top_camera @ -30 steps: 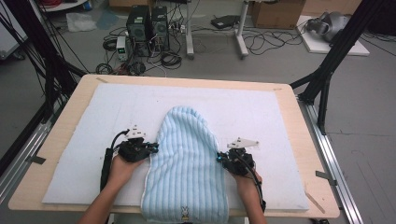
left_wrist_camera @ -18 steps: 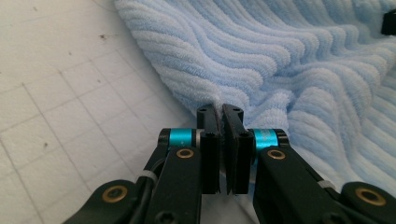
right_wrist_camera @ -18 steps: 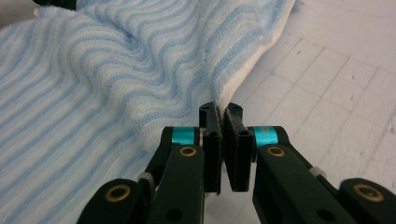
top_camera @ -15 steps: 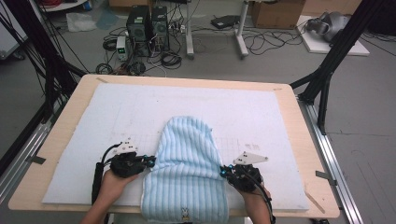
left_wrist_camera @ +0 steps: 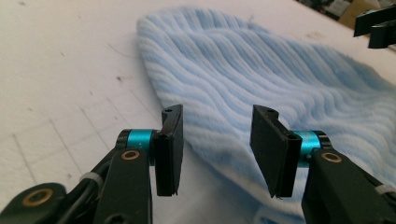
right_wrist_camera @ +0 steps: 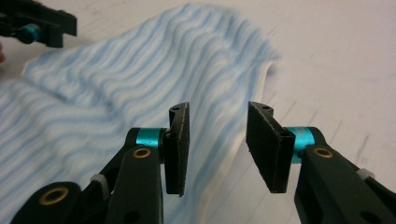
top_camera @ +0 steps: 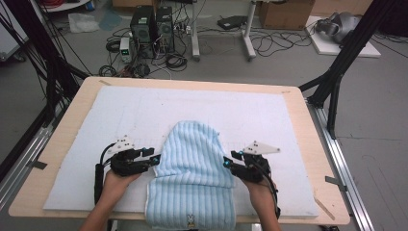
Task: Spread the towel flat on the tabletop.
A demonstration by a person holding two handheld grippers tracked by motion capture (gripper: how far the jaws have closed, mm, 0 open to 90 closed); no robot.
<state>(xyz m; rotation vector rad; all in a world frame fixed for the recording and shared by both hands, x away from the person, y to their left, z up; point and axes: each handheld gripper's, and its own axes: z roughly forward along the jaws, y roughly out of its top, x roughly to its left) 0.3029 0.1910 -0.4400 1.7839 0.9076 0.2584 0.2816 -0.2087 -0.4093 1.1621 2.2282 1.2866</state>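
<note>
High view: pale blue ribbed knit hat [top_camera: 191, 178] lies flat on the white-padded counter [top_camera: 144, 108], between left tool [top_camera: 153, 159] at nine o'clock and right tool [top_camera: 228, 161] at three; both have just opened, gripping nothing.

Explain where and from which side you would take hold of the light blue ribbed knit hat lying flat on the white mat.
Grip the light blue ribbed knit hat at its side edges, probably near mid-length, each tool coming in level from its own side. It lies flat on the white mat, so only the folded edges offer a pinchable lip. The left tool and right tool, jaws just opened and empty, already flank those edges.
</note>
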